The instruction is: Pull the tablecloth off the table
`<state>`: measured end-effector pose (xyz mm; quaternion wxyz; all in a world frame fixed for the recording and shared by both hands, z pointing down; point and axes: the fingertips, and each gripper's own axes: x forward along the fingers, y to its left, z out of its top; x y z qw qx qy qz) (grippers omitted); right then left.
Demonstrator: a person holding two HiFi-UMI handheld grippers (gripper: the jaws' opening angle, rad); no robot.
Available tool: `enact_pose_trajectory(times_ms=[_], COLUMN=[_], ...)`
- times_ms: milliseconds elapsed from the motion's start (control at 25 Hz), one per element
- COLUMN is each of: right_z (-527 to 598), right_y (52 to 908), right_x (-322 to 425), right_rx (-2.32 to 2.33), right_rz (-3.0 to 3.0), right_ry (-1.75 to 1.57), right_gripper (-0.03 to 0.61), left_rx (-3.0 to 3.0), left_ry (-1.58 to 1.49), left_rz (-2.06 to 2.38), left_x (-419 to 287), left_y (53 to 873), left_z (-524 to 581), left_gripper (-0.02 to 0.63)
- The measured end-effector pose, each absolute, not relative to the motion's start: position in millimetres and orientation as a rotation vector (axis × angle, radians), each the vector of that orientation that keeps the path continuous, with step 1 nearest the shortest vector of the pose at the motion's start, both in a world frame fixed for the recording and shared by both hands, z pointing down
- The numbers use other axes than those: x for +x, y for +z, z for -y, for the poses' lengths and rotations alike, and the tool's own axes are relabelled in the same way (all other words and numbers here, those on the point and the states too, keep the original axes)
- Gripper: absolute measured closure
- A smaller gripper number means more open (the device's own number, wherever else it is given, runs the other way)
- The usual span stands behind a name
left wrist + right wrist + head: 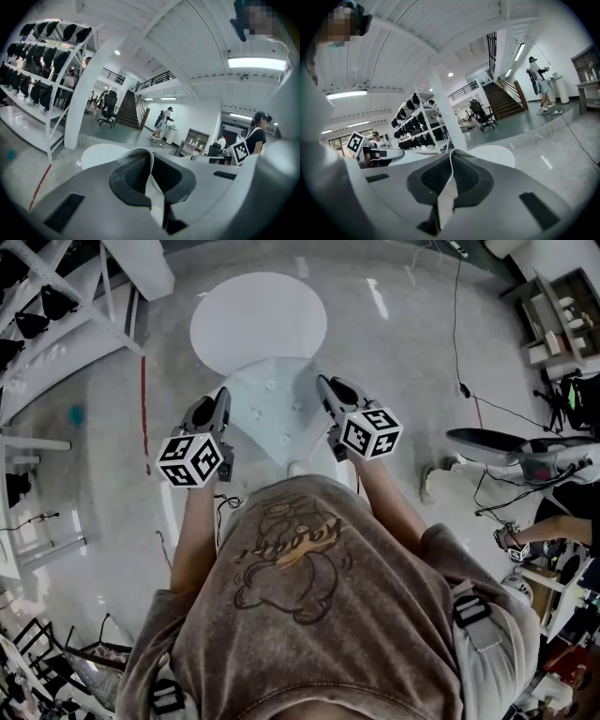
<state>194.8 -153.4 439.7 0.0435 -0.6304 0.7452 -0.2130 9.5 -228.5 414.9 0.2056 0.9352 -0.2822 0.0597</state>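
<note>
Short of the round worktop [258, 320], the tablecloth [272, 413] hangs between the left gripper [223, 395] and right gripper [324, 383], both jaws pinching its edge, the top looking bare, so the pull seems essentially done.

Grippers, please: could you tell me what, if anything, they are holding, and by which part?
The left gripper and right gripper each pinch the tablecloth along one edge, one at either side.

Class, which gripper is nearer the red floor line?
Left. The left gripper sits beside the red line; the right gripper is beyond it, across the tablecloth.
</note>
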Motion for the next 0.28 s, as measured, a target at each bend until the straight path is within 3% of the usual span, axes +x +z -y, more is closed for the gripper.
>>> enact_pose_trajectory(times_ms=[280], right_z=[149.9], right_y=[443.5], right_x=[189.5], right_rx=[-1.918], right_rz=[-2.281], right_ry=[-0.673], right_gripper=[0.568], left_rx=[2.591], left_ry=[0.175], left_rz=[0.778], left_x=[3.1], left_y=[418.9], left_z=[227.0], left_gripper=[0.594])
